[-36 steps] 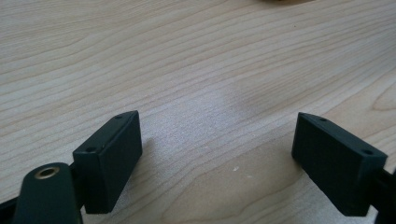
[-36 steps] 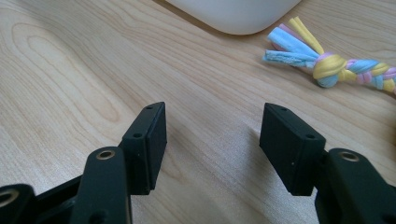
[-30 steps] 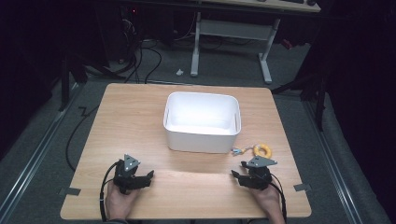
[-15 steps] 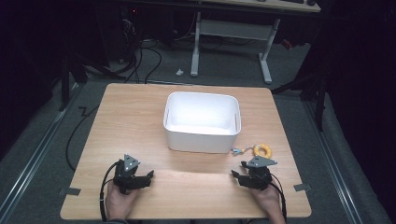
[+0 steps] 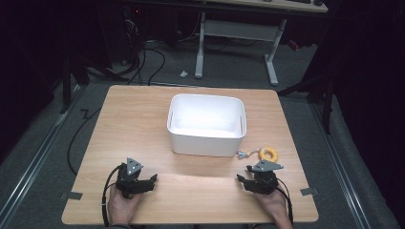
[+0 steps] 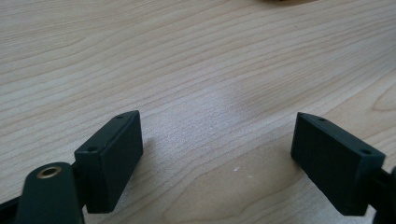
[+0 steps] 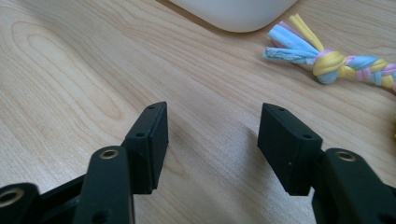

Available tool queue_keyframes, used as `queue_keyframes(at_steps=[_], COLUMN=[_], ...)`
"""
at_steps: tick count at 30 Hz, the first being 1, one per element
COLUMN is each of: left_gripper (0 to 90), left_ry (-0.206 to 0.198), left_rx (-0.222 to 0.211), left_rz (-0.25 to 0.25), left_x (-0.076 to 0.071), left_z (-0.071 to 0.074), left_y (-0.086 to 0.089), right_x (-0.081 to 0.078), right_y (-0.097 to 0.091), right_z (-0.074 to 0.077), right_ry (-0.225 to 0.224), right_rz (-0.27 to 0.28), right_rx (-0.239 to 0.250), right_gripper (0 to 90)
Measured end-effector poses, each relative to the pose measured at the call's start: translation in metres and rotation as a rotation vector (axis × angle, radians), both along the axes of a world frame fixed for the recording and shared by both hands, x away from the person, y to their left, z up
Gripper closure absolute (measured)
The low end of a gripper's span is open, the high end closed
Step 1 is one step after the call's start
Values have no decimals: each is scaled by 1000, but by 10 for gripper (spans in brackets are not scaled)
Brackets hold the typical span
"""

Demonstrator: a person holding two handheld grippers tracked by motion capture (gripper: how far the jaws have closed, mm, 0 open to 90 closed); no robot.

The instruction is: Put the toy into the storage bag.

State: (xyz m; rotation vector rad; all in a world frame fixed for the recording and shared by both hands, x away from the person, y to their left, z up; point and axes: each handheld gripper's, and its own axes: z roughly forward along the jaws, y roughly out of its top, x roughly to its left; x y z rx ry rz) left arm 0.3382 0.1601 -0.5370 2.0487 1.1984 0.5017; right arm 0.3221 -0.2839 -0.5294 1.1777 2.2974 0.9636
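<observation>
Both hand-held grippers parked low on the worktop point(image 5: 133, 119) — nothing held.

Left hand-held gripper point(image 6: 217, 154) gapes wide; right hand-held gripper point(image 7: 212, 140) moderately open. Braided rope toy point(image 7: 327, 58) lies crosswise just beside the white bin point(image 5: 206, 125), frayed end toward it.

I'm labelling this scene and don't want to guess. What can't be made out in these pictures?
- Rope toy: its far end is cut off by the right edge of the right gripper view; too small for detail in the high view.
- White bin: its near inside wall is hidden by its own rim in the high view.
- Floor beyond the table: too dark to read.
</observation>
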Motion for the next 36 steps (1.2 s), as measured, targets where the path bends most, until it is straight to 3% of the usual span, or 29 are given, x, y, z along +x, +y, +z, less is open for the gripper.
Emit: queue_keyframes(at_steps=[2, 16, 22, 25, 31, 36], left_gripper=[171, 172, 172, 172, 172, 172], left_ry=[0, 0, 0, 0, 0, 0], left_rx=[0, 0, 0, 0, 0, 0], left_rz=[0, 0, 0, 0, 0, 0], left_x=[0, 0, 0, 0, 0, 0], left_z=[0, 0, 0, 0, 0, 0], left_y=[0, 0, 0, 0, 0, 0], right_x=[-1, -16, -21, -23, -25, -30], right_y=[-1, -19, -27, -36, -47, -58], right_z=[1, 11, 14, 17, 19, 20], right_ry=[3, -14, -36, -26, -23, -38], right_rz=[-8, -34, -59, -58, -68, -110], right_rx=[-1, 54, 75, 110, 115, 133], right_gripper=[487, 521, 513, 516, 516, 475])
